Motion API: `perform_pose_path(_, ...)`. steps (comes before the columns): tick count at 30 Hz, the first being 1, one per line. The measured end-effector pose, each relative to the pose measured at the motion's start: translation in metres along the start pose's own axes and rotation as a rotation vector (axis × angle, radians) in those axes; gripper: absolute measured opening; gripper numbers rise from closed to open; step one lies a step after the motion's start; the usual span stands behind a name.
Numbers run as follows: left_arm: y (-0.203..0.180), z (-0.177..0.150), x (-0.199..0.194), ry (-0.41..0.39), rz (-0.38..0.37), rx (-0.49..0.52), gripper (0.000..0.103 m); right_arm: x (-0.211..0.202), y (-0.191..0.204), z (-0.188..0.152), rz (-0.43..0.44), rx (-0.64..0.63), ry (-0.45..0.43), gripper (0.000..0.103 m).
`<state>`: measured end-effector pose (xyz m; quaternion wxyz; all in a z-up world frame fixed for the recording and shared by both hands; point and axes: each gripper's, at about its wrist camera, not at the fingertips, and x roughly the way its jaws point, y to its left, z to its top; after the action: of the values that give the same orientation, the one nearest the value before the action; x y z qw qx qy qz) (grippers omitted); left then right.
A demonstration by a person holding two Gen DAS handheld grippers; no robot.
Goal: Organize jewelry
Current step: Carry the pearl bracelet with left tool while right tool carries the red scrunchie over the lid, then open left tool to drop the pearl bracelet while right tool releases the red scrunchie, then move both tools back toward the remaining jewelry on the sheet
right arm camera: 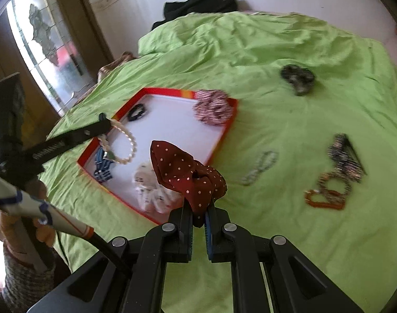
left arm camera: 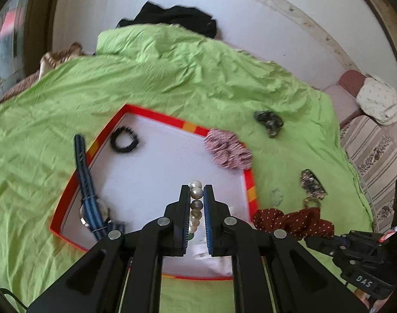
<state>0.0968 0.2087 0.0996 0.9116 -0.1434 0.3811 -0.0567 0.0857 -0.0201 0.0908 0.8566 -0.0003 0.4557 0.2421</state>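
The left gripper (left arm camera: 196, 194) pinches a pearl bracelet (left arm camera: 196, 193) at lower centre, over the red-rimmed tray (left arm camera: 156, 116). The right gripper (right arm camera: 198, 208) clamps a dotted maroon scrunchie (right arm camera: 182, 172) beside that tray. Only the right wrist view shows the bracelet's whole loop, at left centre; only the left wrist view shows "DAS" on the other tool, lower right.

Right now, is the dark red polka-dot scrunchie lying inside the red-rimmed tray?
No, the dark red polka-dot scrunchie is pinched in the right gripper, held up in front of the red-rimmed tray.
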Motion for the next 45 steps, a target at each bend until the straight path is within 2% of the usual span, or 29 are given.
perform_pose_path(4, 0.019, -0.002, 0.006, 0.023, 0.005, -0.027, 0.009, 0.017, 0.016, 0.008, 0.079, 0.002, 0.023, 0.008)
perform_pose_path(10, 0.034, -0.002, 0.019, 0.039, 0.0, -0.037, 0.009, 0.037, 0.032, 0.023, 0.1, -0.014, 0.027, 0.008)
perform_pose_path(15, 0.05, -0.001, 0.023, 0.058, 0.049, -0.084, 0.009, 0.056, 0.036, 0.046, 0.174, 0.045, 0.024, 0.008)
perform_pose_path(20, 0.076, -0.004, 0.025, 0.07, 0.119, -0.151, 0.009, 0.094, 0.044, 0.049, 0.246, 0.101, 0.109, 0.008)
perform_pose_path(22, 0.084, -0.005, 0.027, 0.08, 0.123, -0.174, 0.009, 0.106, 0.047, 0.046, 0.256, 0.105, 0.134, 0.008)
perform_pose_path(29, 0.088, -0.005, 0.022, 0.045, 0.135, -0.191, 0.01, 0.126, 0.061, 0.033, 0.175, 0.023, 0.163, 0.011)
perform_pose_path(31, 0.084, -0.004, 0.018, 0.025, 0.13, -0.181, 0.02, 0.126, 0.064, 0.031, 0.147, -0.01, 0.158, 0.012)
perform_pose_path(32, 0.082, -0.004, 0.016, 0.011, 0.137, -0.173, 0.03, 0.125, 0.066, 0.029, 0.133, -0.029, 0.156, 0.013)
perform_pose_path(33, 0.08, -0.004, 0.015, 0.001, 0.143, -0.168, 0.034, 0.124, 0.067, 0.029, 0.121, -0.041, 0.152, 0.014)
perform_pose_path(36, 0.078, -0.003, 0.011, -0.019, 0.155, -0.16, 0.034, 0.119, 0.07, 0.026, 0.064, -0.092, 0.131, 0.026)
perform_pose_path(39, 0.083, -0.003, 0.008, -0.023, 0.147, -0.183, 0.035, 0.113, 0.068, 0.024, -0.003, -0.127, 0.109, 0.034)
perform_pose_path(42, 0.087, -0.003, 0.006, -0.027, 0.146, -0.206, 0.036, 0.105, 0.062, 0.022, -0.035, -0.133, 0.094, 0.044)
perform_pose_path(45, 0.089, -0.004, 0.005, -0.029, 0.143, -0.213, 0.037, 0.095, 0.058, 0.018, -0.051, -0.131, 0.076, 0.046)
